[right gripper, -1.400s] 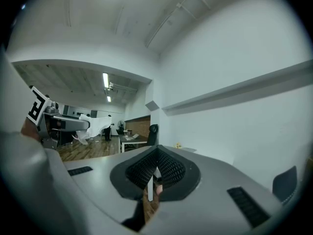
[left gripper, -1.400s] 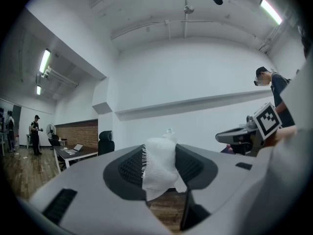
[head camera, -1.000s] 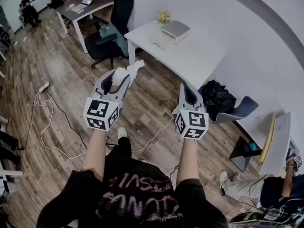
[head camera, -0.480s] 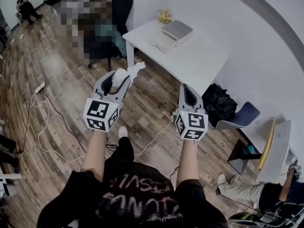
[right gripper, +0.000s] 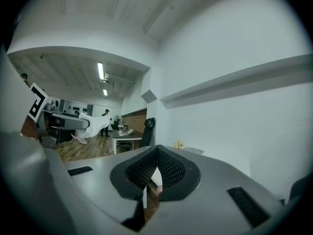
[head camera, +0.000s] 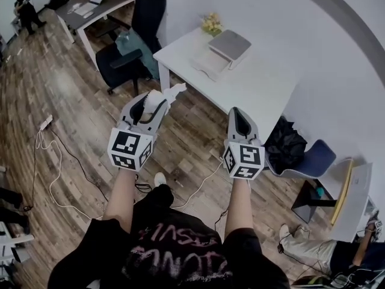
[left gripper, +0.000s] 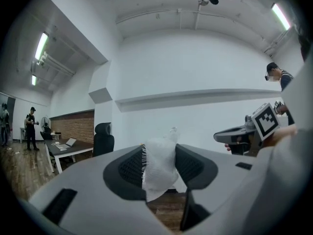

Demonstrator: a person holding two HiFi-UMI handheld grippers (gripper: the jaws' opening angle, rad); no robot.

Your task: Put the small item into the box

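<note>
My left gripper (head camera: 157, 103) is shut on a small white item wrapped in foam mesh (head camera: 166, 95). It is carried in the air above the wooden floor. In the left gripper view the mesh item (left gripper: 159, 166) fills the gap between the two dark pads of the left gripper (left gripper: 159, 173). My right gripper (head camera: 239, 118) hovers beside it with the jaws together and nothing held; its pads meet in the right gripper view (right gripper: 155, 169). A grey box (head camera: 229, 44) lies on the white table (head camera: 264, 83) ahead, beside yellow flowers (head camera: 210, 23).
A black office chair (head camera: 123, 62) stands left of the table. A dark bag (head camera: 287, 142) and a blue chair (head camera: 314, 156) sit to its right. Cables (head camera: 54, 161) trail over the floor at left. A second desk (head camera: 90, 8) and a person (head camera: 24, 5) are far back.
The view has drawn closer to the white table and box. Both grippers keep the same pose, the left still clamped on the mesh item.
</note>
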